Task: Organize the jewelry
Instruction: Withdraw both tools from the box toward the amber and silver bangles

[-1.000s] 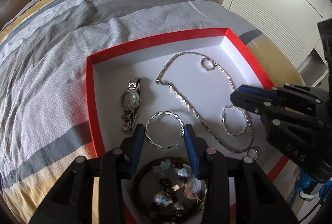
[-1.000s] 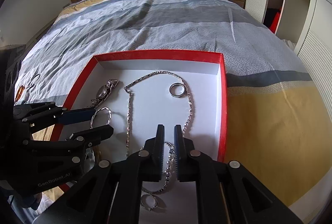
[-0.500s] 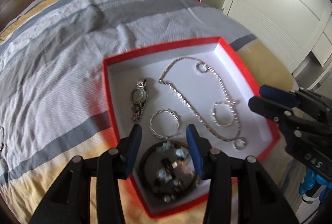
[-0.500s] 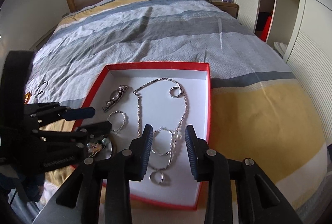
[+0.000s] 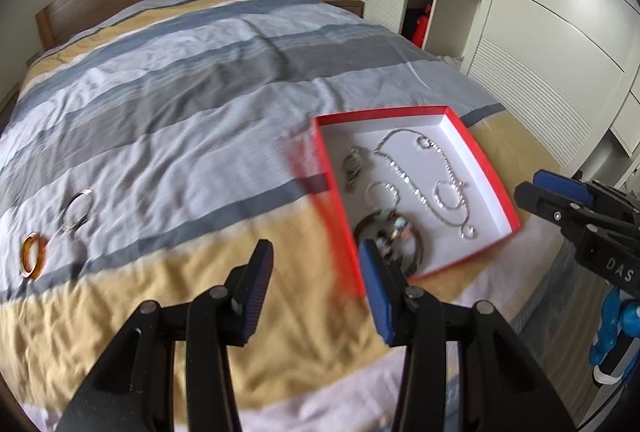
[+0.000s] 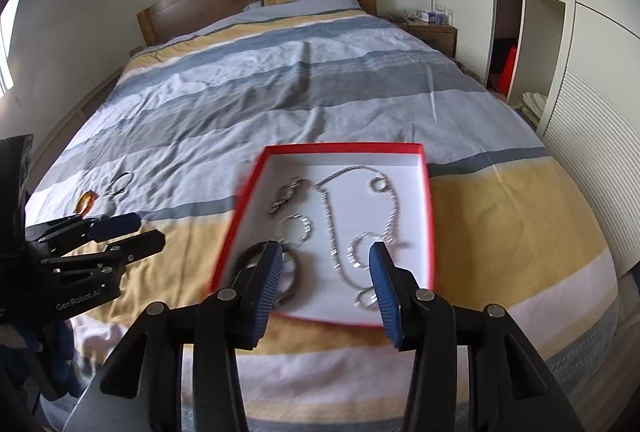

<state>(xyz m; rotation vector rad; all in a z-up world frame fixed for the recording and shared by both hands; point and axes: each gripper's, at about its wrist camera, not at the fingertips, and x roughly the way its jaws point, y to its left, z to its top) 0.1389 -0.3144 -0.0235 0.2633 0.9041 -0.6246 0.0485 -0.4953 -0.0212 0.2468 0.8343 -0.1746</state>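
The left gripper (image 6: 120, 236) reads "GenRobot.AI"; the right gripper (image 5: 560, 195) perhaps "DAS".

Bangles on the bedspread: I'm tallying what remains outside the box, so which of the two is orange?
The orange bangle is the one lying nearer the bed's edge; the silver bangle beside it lies closer to the red box.

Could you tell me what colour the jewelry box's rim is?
Red, with a white inside; the box shows best in the right wrist view.

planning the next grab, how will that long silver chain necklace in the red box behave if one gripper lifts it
The necklace lies in loose curves in the red box, so it is probably floppy and would dangle. Its thin links may slip between wide pads. It touches the ring and small bracelet, so it could drag them.
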